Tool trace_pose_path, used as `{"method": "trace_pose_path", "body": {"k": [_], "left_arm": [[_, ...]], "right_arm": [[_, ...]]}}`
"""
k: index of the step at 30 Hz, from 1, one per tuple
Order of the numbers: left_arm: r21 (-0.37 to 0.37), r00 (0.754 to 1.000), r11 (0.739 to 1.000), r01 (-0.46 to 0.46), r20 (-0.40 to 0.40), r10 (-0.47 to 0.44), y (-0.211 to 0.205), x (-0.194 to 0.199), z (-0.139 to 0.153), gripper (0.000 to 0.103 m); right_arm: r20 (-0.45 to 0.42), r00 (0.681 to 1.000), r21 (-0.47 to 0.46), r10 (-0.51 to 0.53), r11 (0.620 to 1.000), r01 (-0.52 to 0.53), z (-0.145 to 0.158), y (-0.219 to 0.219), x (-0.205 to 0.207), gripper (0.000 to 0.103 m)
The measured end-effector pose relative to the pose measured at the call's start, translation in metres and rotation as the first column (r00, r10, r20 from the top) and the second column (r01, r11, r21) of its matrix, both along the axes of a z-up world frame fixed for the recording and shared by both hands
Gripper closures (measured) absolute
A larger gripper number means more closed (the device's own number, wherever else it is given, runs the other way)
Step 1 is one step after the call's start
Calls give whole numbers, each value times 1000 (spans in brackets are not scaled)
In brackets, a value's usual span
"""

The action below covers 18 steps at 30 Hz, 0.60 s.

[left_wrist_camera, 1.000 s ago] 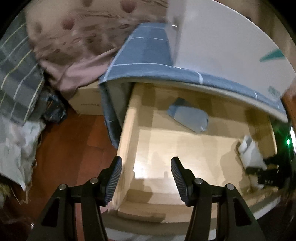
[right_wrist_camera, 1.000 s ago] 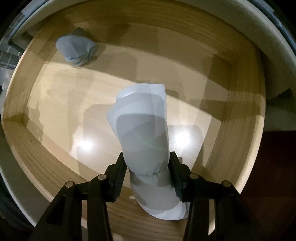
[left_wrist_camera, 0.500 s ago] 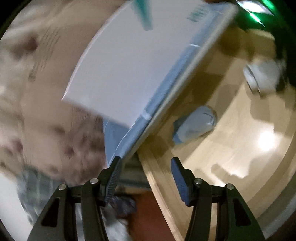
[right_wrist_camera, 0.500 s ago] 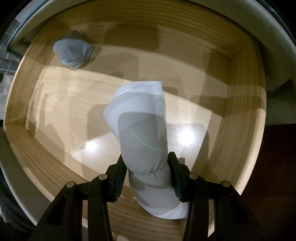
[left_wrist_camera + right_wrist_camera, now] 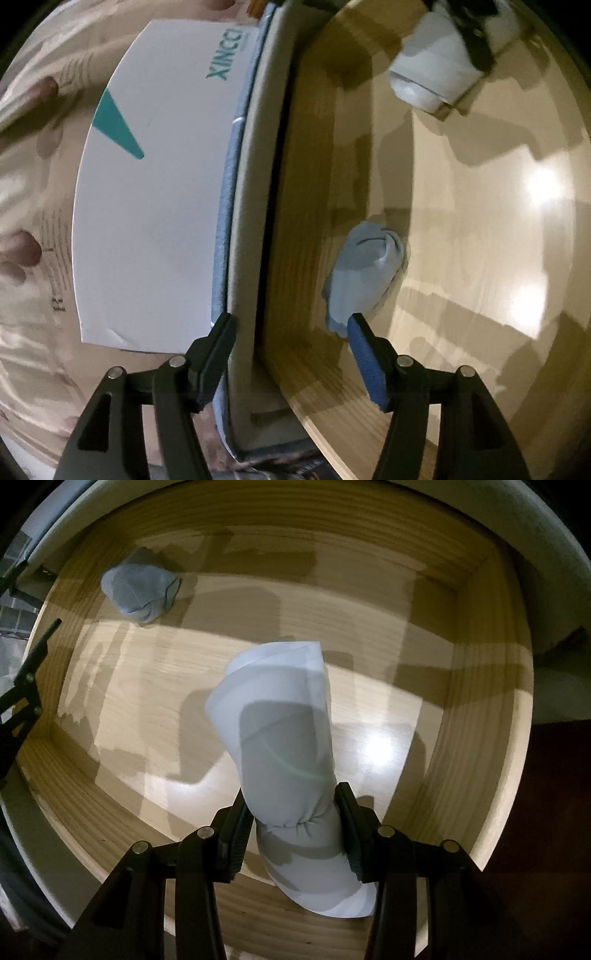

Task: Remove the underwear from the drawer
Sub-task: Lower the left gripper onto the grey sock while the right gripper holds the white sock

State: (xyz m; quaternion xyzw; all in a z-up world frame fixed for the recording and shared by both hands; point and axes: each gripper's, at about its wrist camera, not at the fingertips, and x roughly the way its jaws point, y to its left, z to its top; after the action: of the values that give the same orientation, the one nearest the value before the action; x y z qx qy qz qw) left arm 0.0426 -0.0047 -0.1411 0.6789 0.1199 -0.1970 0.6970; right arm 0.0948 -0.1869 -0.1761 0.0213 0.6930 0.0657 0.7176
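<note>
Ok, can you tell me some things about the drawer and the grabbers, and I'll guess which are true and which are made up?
1. The right gripper squeezes a white rolled underwear. True.
2. The left gripper holds the blue rolled underwear. False: it is open, holding nothing.
3. The drawer is wooden inside. True.
4. Three rolls lie loose in the drawer. False: only the blue one does.

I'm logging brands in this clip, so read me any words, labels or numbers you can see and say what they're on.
"XINCC", teal letters cut off by the edge, on the white box beside the drawer.
Dark print on the patterned fabric left of the box: too blurred to read.
Right wrist view: no text.
</note>
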Motion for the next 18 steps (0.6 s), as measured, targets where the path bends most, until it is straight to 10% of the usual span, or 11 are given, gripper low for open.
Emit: {"method": "trace_pose_path", "body": {"k": [18], "left_arm": [[111, 993, 990, 83, -93, -73, -23, 37, -27, 40]], "right_arm": [[-1, 1000, 42, -22, 999, 22, 1, -19, -1, 60]]}}
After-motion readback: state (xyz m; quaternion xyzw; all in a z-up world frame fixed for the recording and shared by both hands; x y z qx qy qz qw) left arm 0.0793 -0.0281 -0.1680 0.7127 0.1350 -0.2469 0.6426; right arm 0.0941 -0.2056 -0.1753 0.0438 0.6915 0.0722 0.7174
